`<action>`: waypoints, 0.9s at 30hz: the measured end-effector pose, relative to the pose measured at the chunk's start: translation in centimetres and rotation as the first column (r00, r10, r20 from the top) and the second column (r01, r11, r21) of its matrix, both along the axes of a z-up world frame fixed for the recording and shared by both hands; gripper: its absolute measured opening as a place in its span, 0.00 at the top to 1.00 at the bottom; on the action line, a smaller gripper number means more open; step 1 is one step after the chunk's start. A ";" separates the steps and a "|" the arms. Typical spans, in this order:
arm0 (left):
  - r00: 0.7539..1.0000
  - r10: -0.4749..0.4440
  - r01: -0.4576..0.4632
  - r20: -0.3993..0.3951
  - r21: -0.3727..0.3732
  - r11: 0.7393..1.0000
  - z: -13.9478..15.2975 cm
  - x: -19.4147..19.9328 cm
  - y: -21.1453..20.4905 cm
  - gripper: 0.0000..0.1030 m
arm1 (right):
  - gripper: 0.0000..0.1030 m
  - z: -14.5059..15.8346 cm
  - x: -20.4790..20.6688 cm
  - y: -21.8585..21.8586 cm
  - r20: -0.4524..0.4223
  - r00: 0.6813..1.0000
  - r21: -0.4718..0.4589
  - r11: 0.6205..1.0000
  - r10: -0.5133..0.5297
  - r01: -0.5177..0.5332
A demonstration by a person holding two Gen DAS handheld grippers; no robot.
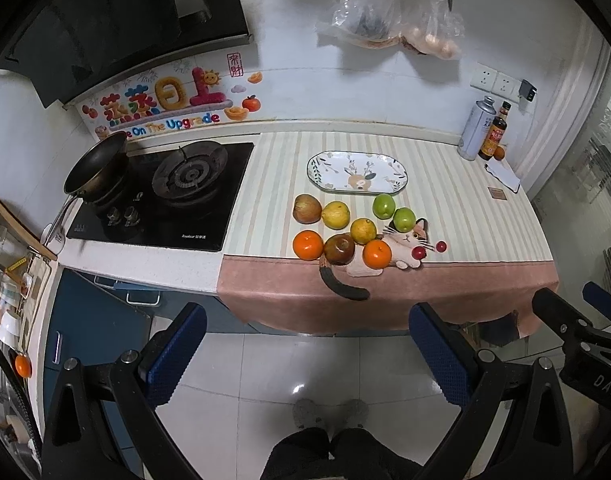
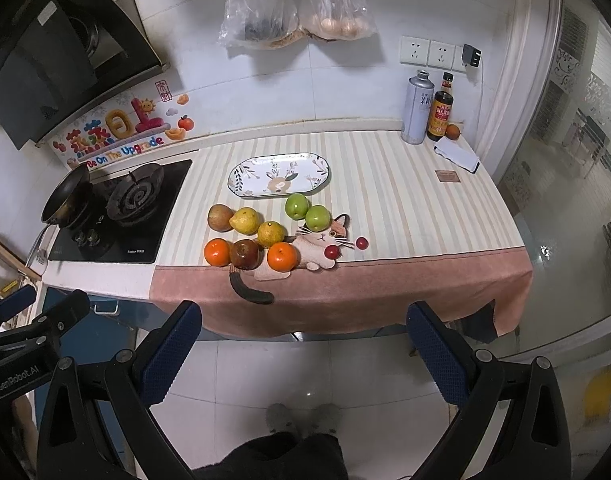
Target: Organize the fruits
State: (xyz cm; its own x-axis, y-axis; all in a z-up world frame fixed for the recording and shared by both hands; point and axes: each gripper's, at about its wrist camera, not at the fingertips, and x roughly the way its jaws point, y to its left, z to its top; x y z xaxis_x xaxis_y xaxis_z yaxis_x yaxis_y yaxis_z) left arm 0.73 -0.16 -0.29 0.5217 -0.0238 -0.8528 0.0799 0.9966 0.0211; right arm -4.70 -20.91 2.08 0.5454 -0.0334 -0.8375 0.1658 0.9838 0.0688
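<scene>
Left gripper [image 1: 307,354]: black angular frame arms, silver round-head screws at the joints, two fingers [image 1: 177,354] faced with dark blue dimple-textured pads; its side, seen from the right wrist camera, carries white lettering "GenRobot.AI". Right gripper [image 2: 305,350]: same build, black frame, silver screws, blue textured fingers [image 2: 439,354]; its side, seen from the left wrist camera, shows white letters "DAS". Person: dark trousers [image 1: 337,456] and grey fuzzy slippers [image 2: 303,418] visible below both units.
</scene>
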 end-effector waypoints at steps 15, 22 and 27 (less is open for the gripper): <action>0.994 -0.018 0.015 0.110 0.028 0.999 -1.3 5.9 2.9 0.00 | 0.00 -3.5 5.4 -0.9 0.054 0.990 0.152 0.981 -0.128 0.118; 1.000 0.016 -0.016 0.001 0.038 0.999 -6.0 14.0 4.2 0.00 | 0.00 -9.5 11.5 -2.7 -0.055 0.988 0.197 0.968 -0.145 0.153; 0.988 0.072 -0.070 -0.138 0.025 0.997 -11.4 20.4 4.6 0.00 | 0.00 -14.4 17.6 -4.1 -0.124 0.985 0.210 0.968 -0.117 0.141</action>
State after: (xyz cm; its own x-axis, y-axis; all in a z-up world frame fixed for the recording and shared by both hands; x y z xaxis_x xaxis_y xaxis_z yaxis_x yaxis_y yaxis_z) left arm 21.17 4.39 -11.69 0.3983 0.0268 -0.9169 0.0126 0.9993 0.0347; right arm 12.89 -25.00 -12.31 0.4529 0.0916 -0.8868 0.3086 0.9171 0.2523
